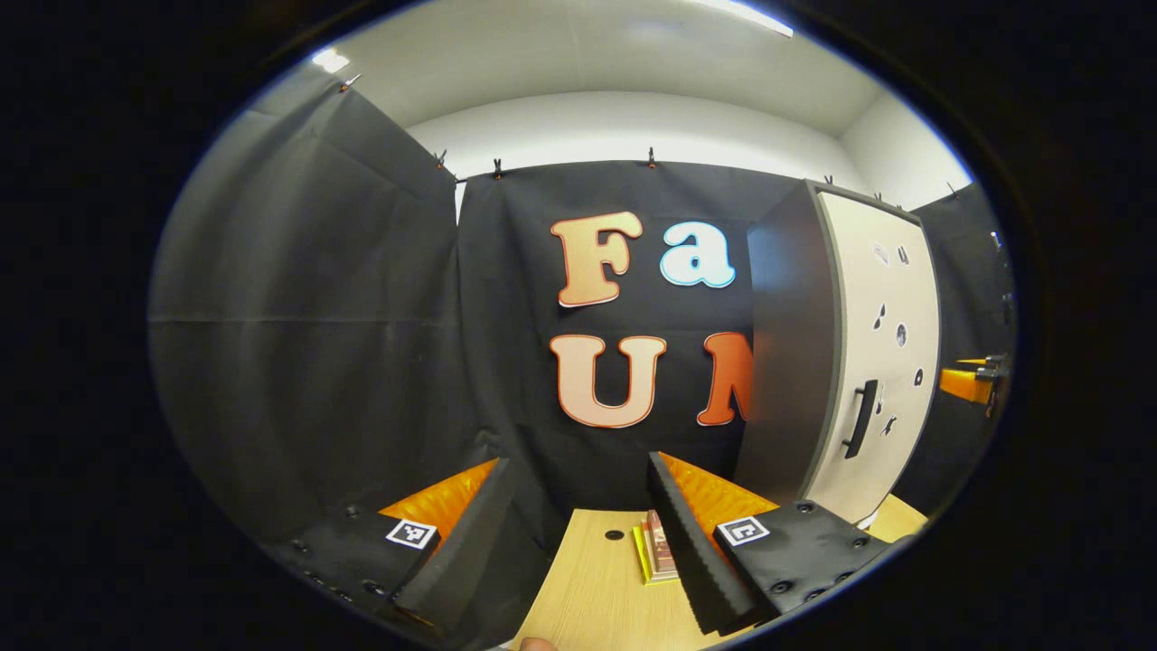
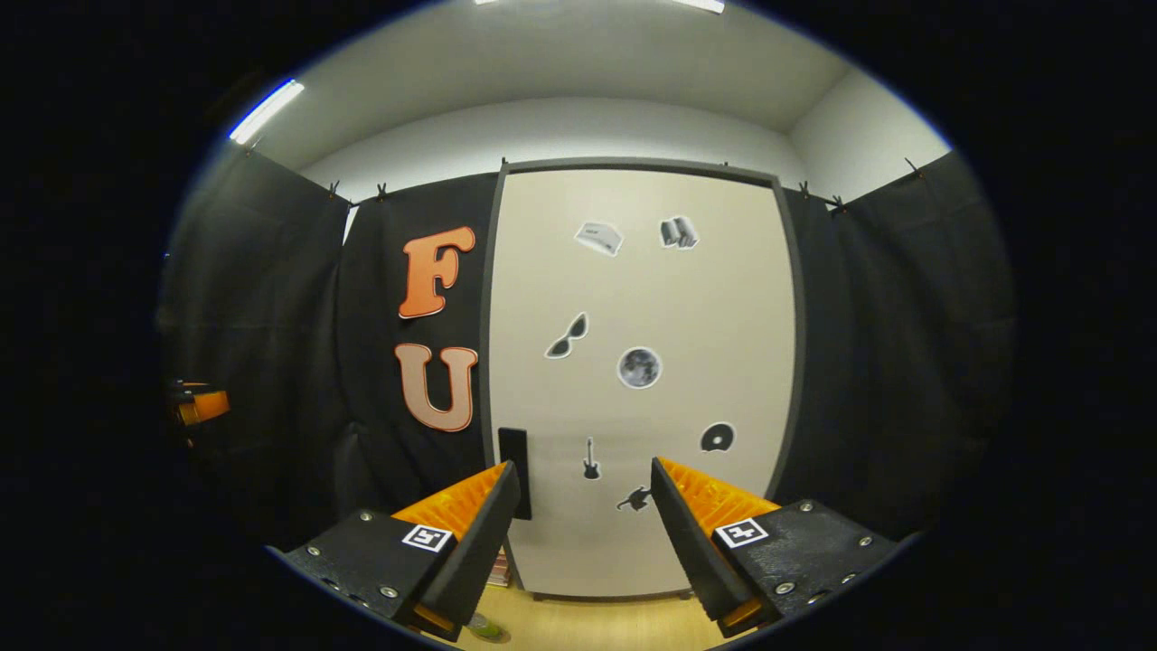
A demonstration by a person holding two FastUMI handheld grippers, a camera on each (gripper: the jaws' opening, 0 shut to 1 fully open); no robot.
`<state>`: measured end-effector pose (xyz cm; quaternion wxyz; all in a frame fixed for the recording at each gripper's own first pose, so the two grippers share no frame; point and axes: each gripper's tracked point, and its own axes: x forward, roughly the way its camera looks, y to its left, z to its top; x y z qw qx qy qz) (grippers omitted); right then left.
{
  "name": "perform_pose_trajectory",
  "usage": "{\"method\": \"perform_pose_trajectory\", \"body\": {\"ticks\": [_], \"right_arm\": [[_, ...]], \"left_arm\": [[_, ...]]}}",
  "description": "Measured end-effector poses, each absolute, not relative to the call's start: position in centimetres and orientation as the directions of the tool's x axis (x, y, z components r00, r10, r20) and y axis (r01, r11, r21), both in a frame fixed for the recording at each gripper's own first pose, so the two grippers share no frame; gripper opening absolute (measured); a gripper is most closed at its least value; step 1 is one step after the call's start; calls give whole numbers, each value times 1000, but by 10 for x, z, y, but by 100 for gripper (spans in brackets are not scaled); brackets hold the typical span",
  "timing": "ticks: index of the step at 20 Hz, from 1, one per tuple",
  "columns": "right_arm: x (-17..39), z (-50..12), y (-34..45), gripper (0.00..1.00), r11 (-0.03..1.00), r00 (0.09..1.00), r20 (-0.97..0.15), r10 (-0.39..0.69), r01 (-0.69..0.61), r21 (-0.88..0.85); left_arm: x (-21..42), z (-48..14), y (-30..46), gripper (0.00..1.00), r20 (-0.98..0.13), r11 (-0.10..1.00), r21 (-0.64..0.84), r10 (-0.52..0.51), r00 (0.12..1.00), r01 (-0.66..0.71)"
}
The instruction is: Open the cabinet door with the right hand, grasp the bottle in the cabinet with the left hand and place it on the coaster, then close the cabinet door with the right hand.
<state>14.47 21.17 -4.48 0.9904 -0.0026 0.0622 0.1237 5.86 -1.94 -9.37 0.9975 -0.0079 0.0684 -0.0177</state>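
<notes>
The right gripper (image 2: 586, 515) is holding its two fingers wide apart with nothing between them, and it is facing the cabinet door (image 2: 642, 380) squarely. The black handle (image 2: 513, 472) on that door is sitting just beside the left finger's tip, toward the door's left edge, not yet between the fingers. The door is standing closed, so the opening step is the one in hand, judging by that; the next move is calling for a small shift toward the handle until both fingers straddle it, then a closing and a pull.

The left gripper (image 1: 578, 524) is also holding its fingers wide and empty, waiting off to the left of the cabinet (image 1: 795, 353) over the wooden table (image 1: 587, 588). A small stack of books (image 1: 658, 547) is lying on that table, short of the cabinet. The bottle is presumably behind the closed door
</notes>
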Motion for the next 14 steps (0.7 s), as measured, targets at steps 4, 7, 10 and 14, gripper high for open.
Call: {"method": "perform_pose_trajectory", "body": {"ticks": [4,7,10,14], "right_arm": [[103,-15,154,90,987,984,-94,152,-156,-40],[77,3,121,90,994,993,-72,95,-98,-41],[54,13,100,90,998,997,-58,53,-56,-42],[35,20,90,90,999,999,-47,27,-29,-42]], "left_arm": [[48,-69,-17,99,-95,1000,-9,-31,995,30],[38,-43,-20,97,-52,998,-28,-50,997,49],[31,-27,-24,96,-26,997,-35,-75,997,74],[22,-15,-25,95,-12,995,-27,-92,996,92]]}}
